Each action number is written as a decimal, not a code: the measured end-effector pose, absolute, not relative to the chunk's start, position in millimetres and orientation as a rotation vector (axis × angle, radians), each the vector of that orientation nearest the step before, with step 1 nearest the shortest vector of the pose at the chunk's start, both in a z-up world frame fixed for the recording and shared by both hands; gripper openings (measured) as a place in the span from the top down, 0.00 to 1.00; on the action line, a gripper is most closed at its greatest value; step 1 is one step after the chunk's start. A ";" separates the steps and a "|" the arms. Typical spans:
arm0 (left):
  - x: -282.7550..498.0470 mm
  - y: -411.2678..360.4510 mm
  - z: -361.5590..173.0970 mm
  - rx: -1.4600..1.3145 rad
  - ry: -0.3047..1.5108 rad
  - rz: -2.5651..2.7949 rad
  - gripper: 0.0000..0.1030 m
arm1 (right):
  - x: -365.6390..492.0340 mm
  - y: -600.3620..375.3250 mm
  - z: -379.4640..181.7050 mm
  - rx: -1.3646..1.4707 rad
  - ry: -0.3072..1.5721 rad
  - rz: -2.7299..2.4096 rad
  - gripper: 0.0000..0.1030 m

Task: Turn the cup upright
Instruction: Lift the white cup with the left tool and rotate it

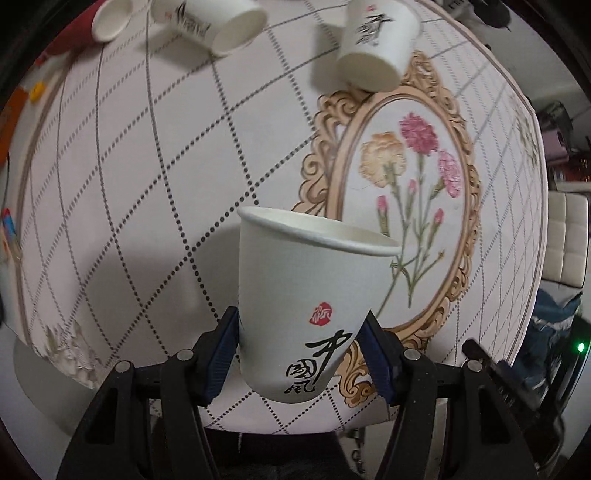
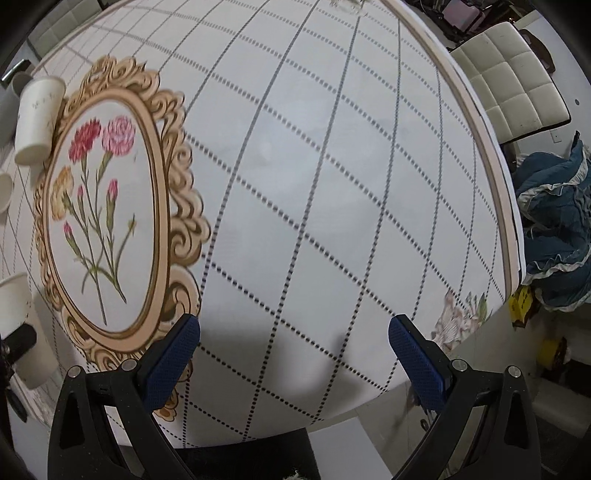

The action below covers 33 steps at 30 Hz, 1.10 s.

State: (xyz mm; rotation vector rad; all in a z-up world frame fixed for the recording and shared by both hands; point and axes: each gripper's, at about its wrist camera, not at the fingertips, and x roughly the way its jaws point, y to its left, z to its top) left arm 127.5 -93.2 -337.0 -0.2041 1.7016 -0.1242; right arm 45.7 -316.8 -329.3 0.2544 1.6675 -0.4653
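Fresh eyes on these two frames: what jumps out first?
The paper cup with black calligraphy and a red seal, clamped in the left gripper, mouth up, fills the foreground of the left wrist view. Behind it the gold-framed carnation print marks the tablecloth, with more cups lying tipped over at the far edge. The right gripper hangs over bare cloth, jaws wide and holding nothing.

At the bottom of the left wrist view, the left gripper is matte black plastic, with angular arms cut by triangular openings and four round silver screw heads. Its fingers wear dark blue textured pads. The right gripper, low in its own view, looks the same: black frame, silver screws, blue dimpled fingers.
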 end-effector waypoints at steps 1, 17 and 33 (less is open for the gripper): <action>128.6 -93.9 -340.7 -0.207 1.706 -0.122 0.41 | 45.7 -316.7 -331.6 0.254 1.681 -0.475 0.00; 122.4 -113.0 -376.5 -0.109 1.725 -0.153 0.08 | 27.6 -321.4 -338.3 0.251 1.702 -0.507 0.00; 136.9 -106.9 -356.6 -0.062 1.695 -0.163 0.08 | 46.7 -318.8 -335.2 0.243 1.691 -0.506 0.00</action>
